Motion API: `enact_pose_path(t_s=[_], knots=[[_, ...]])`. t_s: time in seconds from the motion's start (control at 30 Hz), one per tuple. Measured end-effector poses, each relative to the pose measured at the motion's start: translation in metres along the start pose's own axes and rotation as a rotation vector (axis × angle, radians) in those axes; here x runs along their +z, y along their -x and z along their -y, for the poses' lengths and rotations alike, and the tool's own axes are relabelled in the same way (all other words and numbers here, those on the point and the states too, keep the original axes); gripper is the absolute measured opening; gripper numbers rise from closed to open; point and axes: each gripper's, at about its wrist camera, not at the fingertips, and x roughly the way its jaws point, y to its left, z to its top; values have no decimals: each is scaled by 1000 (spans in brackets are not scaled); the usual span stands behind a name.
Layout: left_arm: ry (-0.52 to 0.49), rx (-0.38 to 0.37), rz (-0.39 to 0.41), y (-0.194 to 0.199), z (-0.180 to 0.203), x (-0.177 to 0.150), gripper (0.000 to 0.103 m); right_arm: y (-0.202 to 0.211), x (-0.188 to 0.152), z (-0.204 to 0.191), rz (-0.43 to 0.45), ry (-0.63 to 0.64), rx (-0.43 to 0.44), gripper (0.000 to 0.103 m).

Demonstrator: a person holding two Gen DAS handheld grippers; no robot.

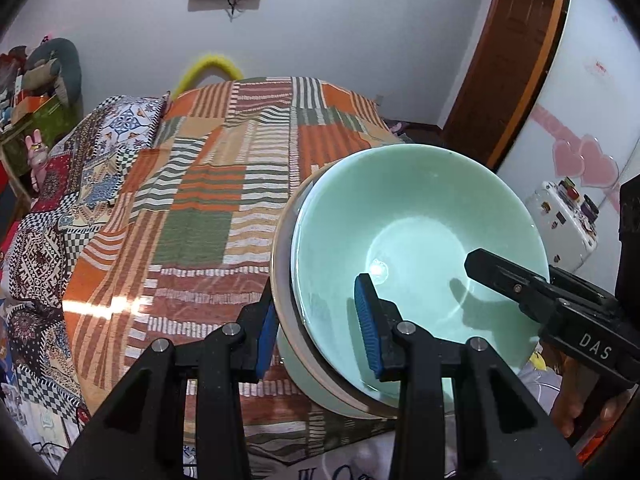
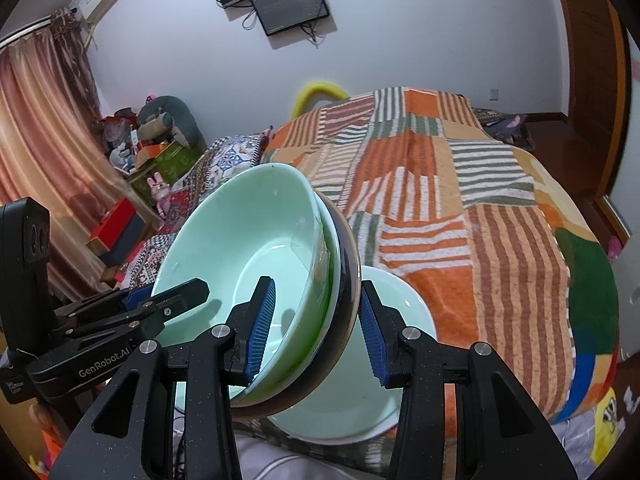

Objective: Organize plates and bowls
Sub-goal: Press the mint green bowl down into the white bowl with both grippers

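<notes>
Both grippers tilt downward over the striped patchwork bedspread (image 1: 224, 184), left gripper (image 1: 320, 328) and right gripper (image 2: 316, 328) each pinching opposite rims of the tilted stack of pale green ceramic bowls (image 2: 248, 240), held above another pale green bowl (image 2: 384, 320).

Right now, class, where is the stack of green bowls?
The stack of green bowls is held up over the striped blanket, clamped at opposite rims by the left gripper and right gripper.

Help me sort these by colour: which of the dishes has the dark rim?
The outer dish of the held pair: its rim is dark brown, while the bowl nested inside it and the lower dish beneath are pale green.
</notes>
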Motion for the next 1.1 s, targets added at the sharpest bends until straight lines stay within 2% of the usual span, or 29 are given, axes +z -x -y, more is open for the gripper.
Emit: enact_pose_path(t_s=[0.47, 1.1], knots=[[-13, -15, -80, -33, 10, -8, 37, -9, -11, 22, -46, -48, -31, 39], [6, -2, -171, -70, -1, -20, 37, -35, -24, 33, -134, -74, -34, 39]])
